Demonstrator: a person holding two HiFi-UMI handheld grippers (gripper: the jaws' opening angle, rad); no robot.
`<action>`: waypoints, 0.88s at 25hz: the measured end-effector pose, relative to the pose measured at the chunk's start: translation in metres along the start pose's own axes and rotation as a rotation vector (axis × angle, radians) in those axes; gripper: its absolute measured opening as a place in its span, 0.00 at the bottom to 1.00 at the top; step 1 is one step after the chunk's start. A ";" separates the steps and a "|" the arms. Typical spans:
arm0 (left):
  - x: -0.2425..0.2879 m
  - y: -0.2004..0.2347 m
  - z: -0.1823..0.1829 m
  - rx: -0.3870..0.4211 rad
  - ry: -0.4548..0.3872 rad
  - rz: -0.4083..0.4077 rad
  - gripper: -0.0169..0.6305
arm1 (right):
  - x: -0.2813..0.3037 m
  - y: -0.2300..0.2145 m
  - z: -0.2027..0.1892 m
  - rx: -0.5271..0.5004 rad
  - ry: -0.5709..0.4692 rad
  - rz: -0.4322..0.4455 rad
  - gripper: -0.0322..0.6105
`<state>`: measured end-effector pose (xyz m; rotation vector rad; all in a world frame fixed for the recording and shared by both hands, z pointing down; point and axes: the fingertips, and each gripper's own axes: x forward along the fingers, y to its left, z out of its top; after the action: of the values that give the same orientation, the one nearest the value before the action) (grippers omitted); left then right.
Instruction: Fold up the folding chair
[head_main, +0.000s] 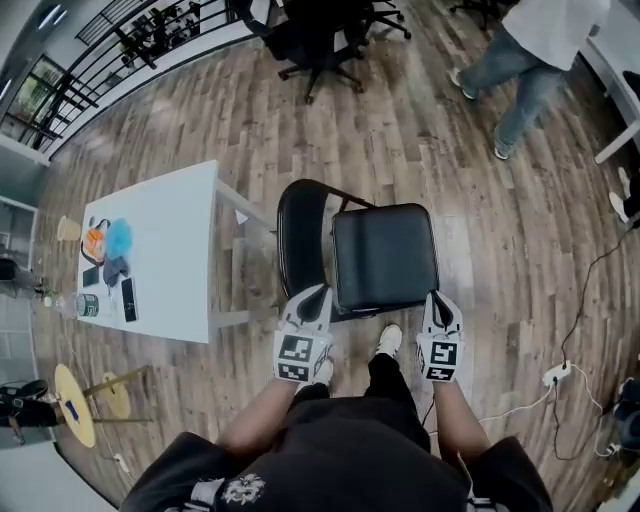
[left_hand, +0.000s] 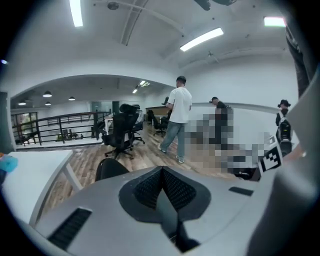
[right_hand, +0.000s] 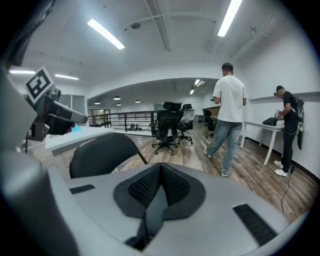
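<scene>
Nearest, head view: left gripper (head_main: 311, 296) and right gripper (head_main: 441, 299) are held out low in front of the person, one at each near corner of the black seat of the folding chair (head_main: 385, 258). Contact with the seat cannot be told from this view

Left gripper view: jaws of the left gripper (left_hand: 162, 186) pressed together, nothing between them. Right gripper view: right gripper (right_hand: 160, 184) likewise closed and empty

Folding chair stands unfolded on the wood floor (head_main: 250, 120), seat flat, rounded backrest up at the seat's left. Only the head view shows the seat. The gripper views show just the backrest above the gripper body, (left_hand: 111, 169) and (right_hand: 102, 155)

White worktop (head_main: 170, 250) just left of the chair. Small items at its far left end, seen in the head view only: an orange item (head_main: 93, 243), a blue item (head_main: 119, 236), dark flat items (head_main: 128, 298). Whether any is a container cannot be told

Farther: black office chair (head_main: 320, 35) (left_hand: 120, 135) (right_hand: 167, 125); a person in white shirt and jeans (head_main: 530, 60) (left_hand: 179, 117) (right_hand: 229, 110). The right gripper view alone shows a second person (right_hand: 289, 130) at a white table by the wall. Black railing (head_main: 130, 40) (left_hand: 55, 127) at the back
</scene>
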<state>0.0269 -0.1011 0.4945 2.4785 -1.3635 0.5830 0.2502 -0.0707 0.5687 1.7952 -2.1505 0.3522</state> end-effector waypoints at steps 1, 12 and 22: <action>0.000 0.007 -0.006 -0.010 0.026 0.047 0.03 | 0.009 -0.007 -0.011 -0.010 0.027 0.032 0.07; -0.021 0.100 -0.072 -0.098 0.252 0.440 0.26 | 0.089 -0.043 -0.140 0.011 0.264 0.206 0.09; 0.028 0.114 -0.132 -0.368 0.393 0.354 0.56 | 0.148 -0.089 -0.276 0.436 0.544 0.200 0.48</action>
<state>-0.0860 -0.1296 0.6273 1.7382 -1.5807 0.7633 0.3369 -0.1146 0.8794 1.4361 -1.9439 1.2792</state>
